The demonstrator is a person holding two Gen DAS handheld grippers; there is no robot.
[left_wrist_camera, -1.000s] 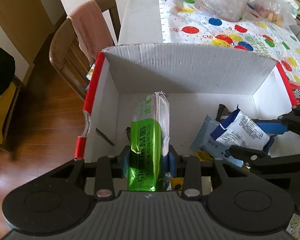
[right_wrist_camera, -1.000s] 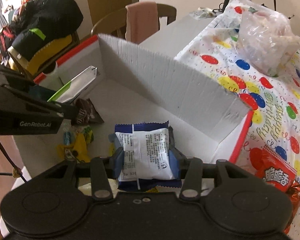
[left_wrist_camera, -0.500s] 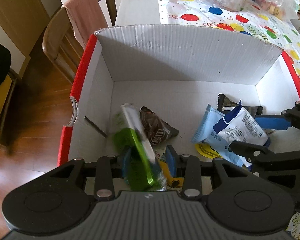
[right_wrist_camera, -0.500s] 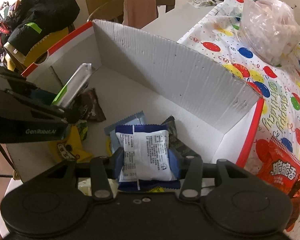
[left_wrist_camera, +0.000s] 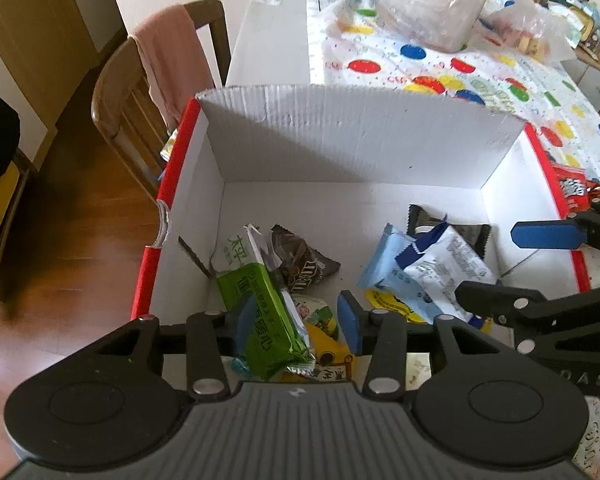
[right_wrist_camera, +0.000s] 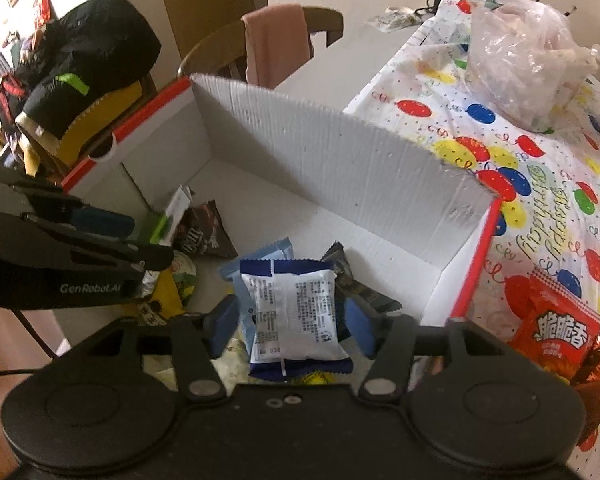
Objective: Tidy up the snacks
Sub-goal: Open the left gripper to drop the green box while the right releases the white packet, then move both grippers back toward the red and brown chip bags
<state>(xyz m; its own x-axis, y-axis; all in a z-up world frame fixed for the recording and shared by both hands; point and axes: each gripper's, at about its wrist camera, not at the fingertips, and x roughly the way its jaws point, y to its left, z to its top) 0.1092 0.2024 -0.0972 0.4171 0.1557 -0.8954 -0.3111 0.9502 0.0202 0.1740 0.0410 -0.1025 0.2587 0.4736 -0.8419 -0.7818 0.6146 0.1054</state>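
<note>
Both grippers hang over the white box [left_wrist_camera: 352, 140]. Left gripper [left_wrist_camera: 298, 320]: jaws opening, green packet [left_wrist_camera: 266, 312] between them, leaning on the box floor near its left wall. Right gripper [right_wrist_camera: 290, 320]: jaws opening, pads clear of the white-and-blue packet [right_wrist_camera: 296, 312] between them.

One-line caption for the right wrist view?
Right tongs opening around a white-and-blue snack packet inside the cardboard box.
</note>
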